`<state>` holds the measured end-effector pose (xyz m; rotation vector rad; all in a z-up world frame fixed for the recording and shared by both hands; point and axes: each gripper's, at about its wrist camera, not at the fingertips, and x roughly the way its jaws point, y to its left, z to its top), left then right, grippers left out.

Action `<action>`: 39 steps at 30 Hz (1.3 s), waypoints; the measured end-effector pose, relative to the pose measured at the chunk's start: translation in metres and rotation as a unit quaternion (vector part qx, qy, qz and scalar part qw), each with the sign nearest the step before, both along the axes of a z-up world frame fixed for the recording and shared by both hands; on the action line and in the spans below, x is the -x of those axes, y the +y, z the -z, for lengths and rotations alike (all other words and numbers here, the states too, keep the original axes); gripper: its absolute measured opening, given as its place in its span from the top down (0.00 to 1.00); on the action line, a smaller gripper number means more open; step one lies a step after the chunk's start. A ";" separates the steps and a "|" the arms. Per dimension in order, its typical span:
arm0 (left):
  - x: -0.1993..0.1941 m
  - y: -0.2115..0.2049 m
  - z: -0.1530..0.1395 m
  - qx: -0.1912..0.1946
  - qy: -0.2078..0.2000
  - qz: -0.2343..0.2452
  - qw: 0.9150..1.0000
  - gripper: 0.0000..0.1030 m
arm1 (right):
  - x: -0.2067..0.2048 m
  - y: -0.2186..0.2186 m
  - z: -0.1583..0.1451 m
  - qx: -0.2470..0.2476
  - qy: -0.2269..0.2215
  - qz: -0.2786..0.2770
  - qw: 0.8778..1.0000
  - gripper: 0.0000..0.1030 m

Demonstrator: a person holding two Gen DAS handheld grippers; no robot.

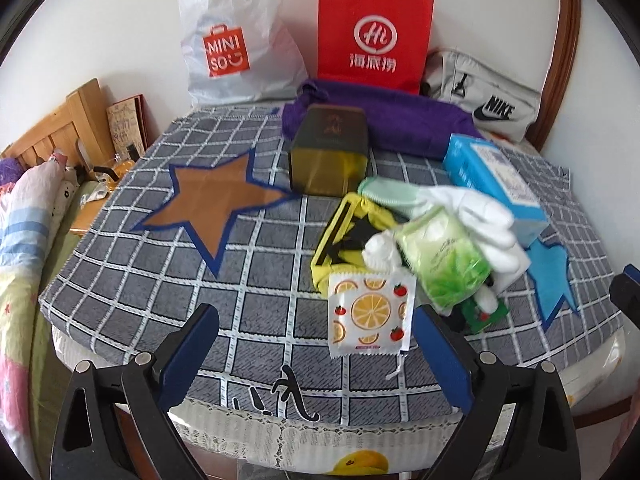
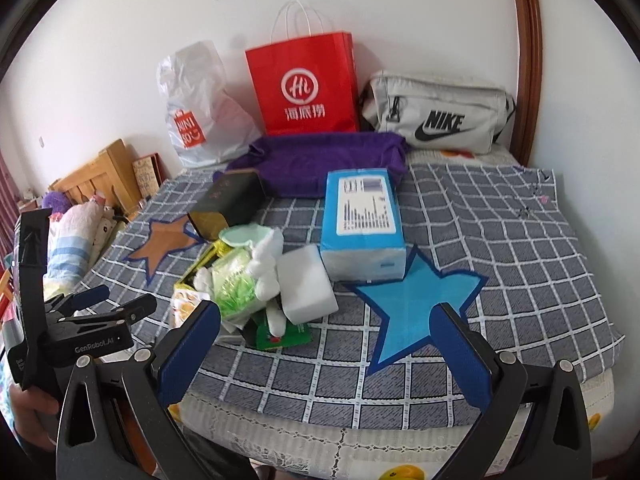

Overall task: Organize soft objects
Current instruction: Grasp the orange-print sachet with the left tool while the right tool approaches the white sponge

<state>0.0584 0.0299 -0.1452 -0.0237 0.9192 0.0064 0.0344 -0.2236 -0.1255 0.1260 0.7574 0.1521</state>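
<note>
A heap of soft items lies mid-table: an orange-print tissue packet point(image 1: 370, 314), a green tissue pack point(image 1: 444, 260), white gloves point(image 1: 480, 216), a yellow pouch point(image 1: 348, 236) and a white sponge block point(image 2: 306, 284). My left gripper point(image 1: 316, 344) hovers open just short of the orange-print packet, its pads clear of it. My right gripper point(image 2: 326, 344) is open above the front of the table, between the heap and a blue star patch point(image 2: 408, 300), holding nothing. The left gripper point(image 2: 92, 308) also shows at the left of the right wrist view.
A blue tissue box point(image 2: 362, 220), a dark box point(image 1: 330, 148) and a purple cloth point(image 2: 320, 160) sit behind the heap. A white Miniso bag point(image 1: 232, 48), red paper bag point(image 1: 374, 36) and grey Nike bag point(image 2: 436, 116) line the wall. A brown star patch point(image 1: 216, 200) marks the checked tablecloth point(image 1: 140, 272).
</note>
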 end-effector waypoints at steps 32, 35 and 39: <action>-0.030 0.004 0.028 0.019 0.025 0.002 0.999 0.60 | -0.070 0.009 0.080 -0.012 0.078 -0.017 0.997 0.01; -0.032 0.011 0.029 0.023 0.027 -0.011 0.999 0.60 | -0.077 0.010 0.085 -0.007 0.081 -0.018 0.997 0.06; -0.035 0.015 0.031 0.040 0.032 -0.016 0.999 0.60 | -0.083 0.014 0.093 -0.020 0.089 -0.033 0.995 0.15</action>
